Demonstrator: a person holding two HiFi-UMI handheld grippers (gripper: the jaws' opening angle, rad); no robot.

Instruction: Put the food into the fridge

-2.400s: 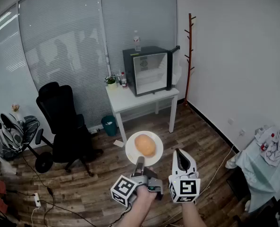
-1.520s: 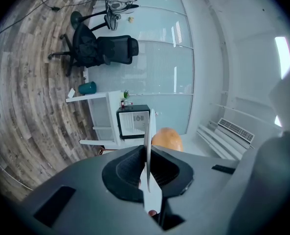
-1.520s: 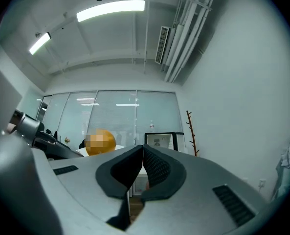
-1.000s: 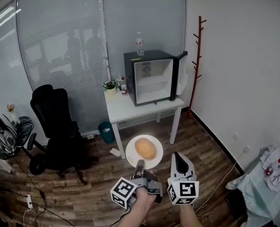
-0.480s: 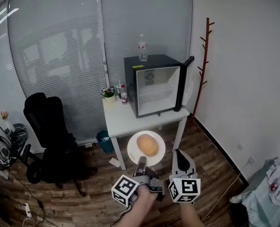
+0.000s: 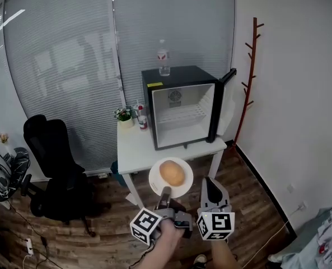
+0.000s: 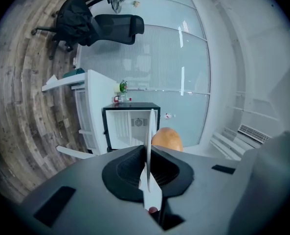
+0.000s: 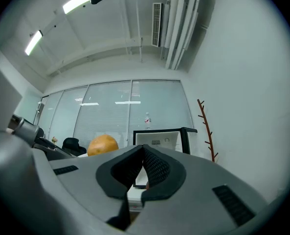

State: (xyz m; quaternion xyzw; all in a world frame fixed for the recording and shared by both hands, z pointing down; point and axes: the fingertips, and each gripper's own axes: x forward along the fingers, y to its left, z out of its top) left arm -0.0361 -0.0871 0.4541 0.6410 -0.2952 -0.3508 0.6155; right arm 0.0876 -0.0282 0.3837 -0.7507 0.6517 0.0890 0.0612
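A round golden bun (image 6: 172,173) lies on a white plate (image 6: 157,182) held out level in front of me. My left gripper (image 6: 166,193) is shut on the plate's near rim. In the left gripper view the plate (image 7: 149,131) stands edge-on between the pads of the left gripper (image 7: 148,156), with the bun (image 7: 167,138) just past them. My right gripper (image 6: 209,187) is beside it on the right, shut and empty; its jaws (image 8: 143,154) meet. Ahead, a small black fridge (image 6: 179,106) stands on a white table (image 6: 133,151), its door (image 6: 226,101) swung open to the right, its white inside bare.
A water bottle (image 6: 163,58) stands on the fridge top. A small plant and bottles (image 6: 126,116) sit at the table's back left. A black office chair (image 6: 51,147) is at the left, a wooden coat stand (image 6: 251,66) against the right wall. Blinds cover the window behind.
The fridge and table have grown larger and moved toward the centre as I came closer. The plate with the bun stays in my left gripper; both grippers keep their pose.
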